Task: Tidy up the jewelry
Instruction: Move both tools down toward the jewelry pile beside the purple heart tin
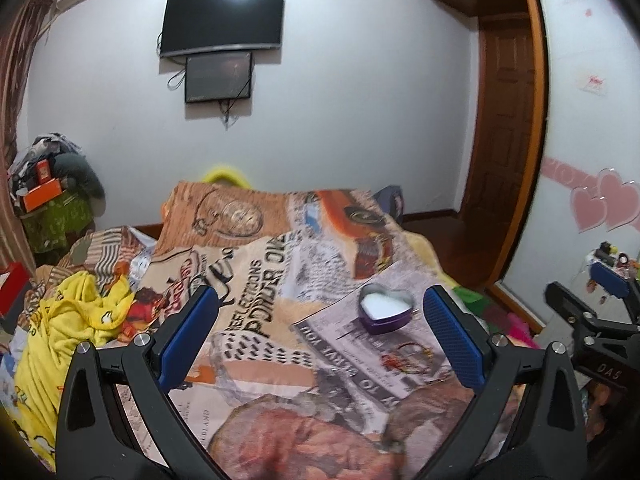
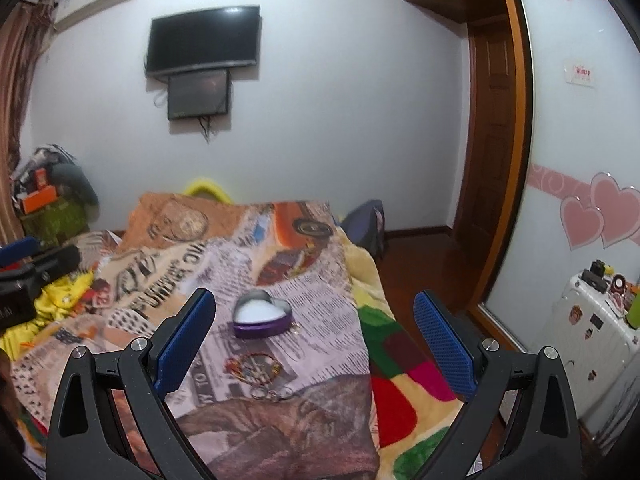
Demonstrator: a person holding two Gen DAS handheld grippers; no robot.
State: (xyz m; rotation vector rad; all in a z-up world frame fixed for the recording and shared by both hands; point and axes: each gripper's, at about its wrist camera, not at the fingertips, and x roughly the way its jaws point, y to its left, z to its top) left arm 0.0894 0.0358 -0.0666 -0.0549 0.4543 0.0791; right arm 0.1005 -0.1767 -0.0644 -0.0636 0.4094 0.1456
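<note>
A purple heart-shaped tin [image 1: 385, 310] with a white lining lies open on the printed blanket [image 1: 260, 272]; it also shows in the right wrist view [image 2: 261, 315]. Colourful bangles [image 2: 253, 365] lie just in front of it, with a thin silver ring piece [image 2: 272, 394] nearer me. The bangles show faintly in the left wrist view [image 1: 408, 356]. A small earring [image 2: 295, 326] lies right of the tin. My left gripper [image 1: 320, 328] is open and empty, above the blanket left of the tin. My right gripper [image 2: 314, 332] is open and empty, above the jewelry.
The bed's right edge drops to a wooden floor [image 2: 420, 256]. A white suitcase [image 2: 592, 336] with small items on top stands at the right. Yellow clothes [image 1: 72, 320] lie on the bed's left. A TV [image 1: 222, 20] hangs on the far wall.
</note>
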